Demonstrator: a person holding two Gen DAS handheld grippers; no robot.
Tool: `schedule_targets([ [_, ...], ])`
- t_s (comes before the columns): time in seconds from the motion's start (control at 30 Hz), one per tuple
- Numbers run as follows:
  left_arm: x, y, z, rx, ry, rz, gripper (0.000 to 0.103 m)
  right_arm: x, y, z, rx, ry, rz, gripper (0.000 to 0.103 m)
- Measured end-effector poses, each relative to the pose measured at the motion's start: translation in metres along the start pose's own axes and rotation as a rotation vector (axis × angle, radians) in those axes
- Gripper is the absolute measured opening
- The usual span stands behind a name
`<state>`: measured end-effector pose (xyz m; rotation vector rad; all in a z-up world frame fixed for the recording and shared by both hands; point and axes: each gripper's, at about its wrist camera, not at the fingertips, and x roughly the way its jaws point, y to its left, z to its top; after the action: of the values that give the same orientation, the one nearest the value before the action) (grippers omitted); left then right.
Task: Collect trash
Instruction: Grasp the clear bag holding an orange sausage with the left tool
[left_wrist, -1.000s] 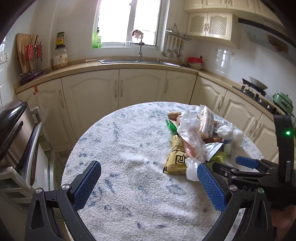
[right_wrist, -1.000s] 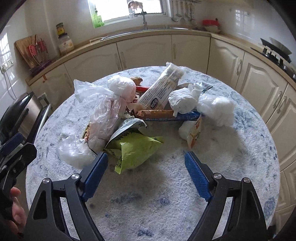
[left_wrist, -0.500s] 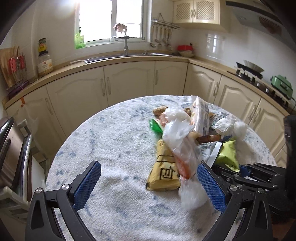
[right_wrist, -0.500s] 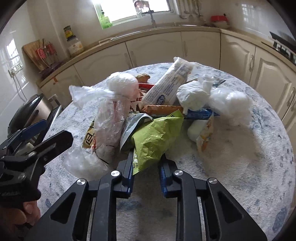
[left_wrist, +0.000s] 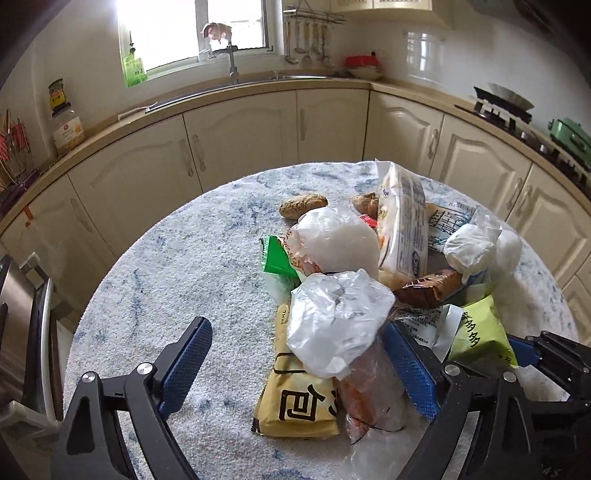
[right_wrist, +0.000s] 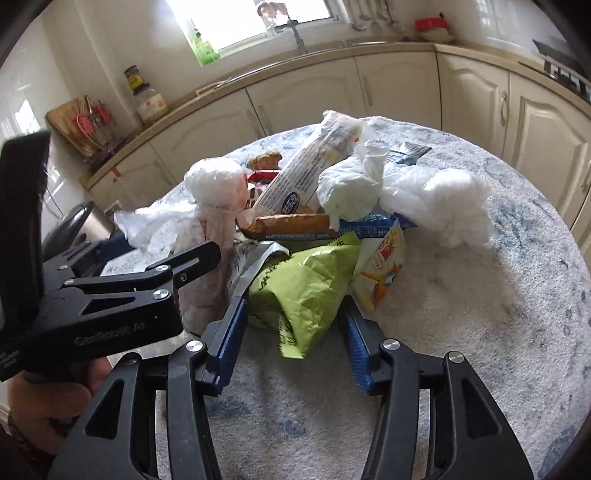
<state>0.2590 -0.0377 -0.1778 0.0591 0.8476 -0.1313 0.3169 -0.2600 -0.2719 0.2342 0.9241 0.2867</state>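
I see cream cabinets (left_wrist: 236, 147) curving round the kitchen under a tan counter (left_wrist: 332, 85). Daylight pours through the window (left_wrist: 192, 29) above the sink tap (left_wrist: 232, 61), and a hob (left_wrist: 498, 107) sits at the right.

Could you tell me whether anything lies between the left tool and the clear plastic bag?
Nothing visible does: the clear plastic bag sits between the fingers of the open left tool, over the yellow packet.

Heaped wrappers (right_wrist: 306, 288), crumpled plastic bags (left_wrist: 338, 321), perhaps tissues, mid-table.

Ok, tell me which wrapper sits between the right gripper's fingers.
The lime-green snack bag, the only green crinkled one there; the yellow wrapper lies outside them.
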Motion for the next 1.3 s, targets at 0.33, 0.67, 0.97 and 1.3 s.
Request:
schedule_targets([
  [0.33, 0.018, -0.008, 0.006, 0.036, -0.004, -0.085, 0.039, 0.003, -0.001, 0.005, 0.012, -0.01, 0.031, 0.029],
  [0.67, -0.018, 0.016, -0.025, -0.018, -0.056, -0.18, 0.022, -0.019, -0.006, -0.005, 0.034, -0.044, 0.022, 0.027],
  [0.97, -0.055, 0.026, -0.054, -0.066, -0.094, -0.2, 0.021, -0.047, 0.001, -0.019, 0.034, -0.095, 0.04, 0.026],
  [1.3, -0.11, 0.007, -0.059, -0.026, -0.182, -0.269, 0.019, -0.11, 0.005, -0.023, 0.03, -0.208, 0.014, 0.026],
])
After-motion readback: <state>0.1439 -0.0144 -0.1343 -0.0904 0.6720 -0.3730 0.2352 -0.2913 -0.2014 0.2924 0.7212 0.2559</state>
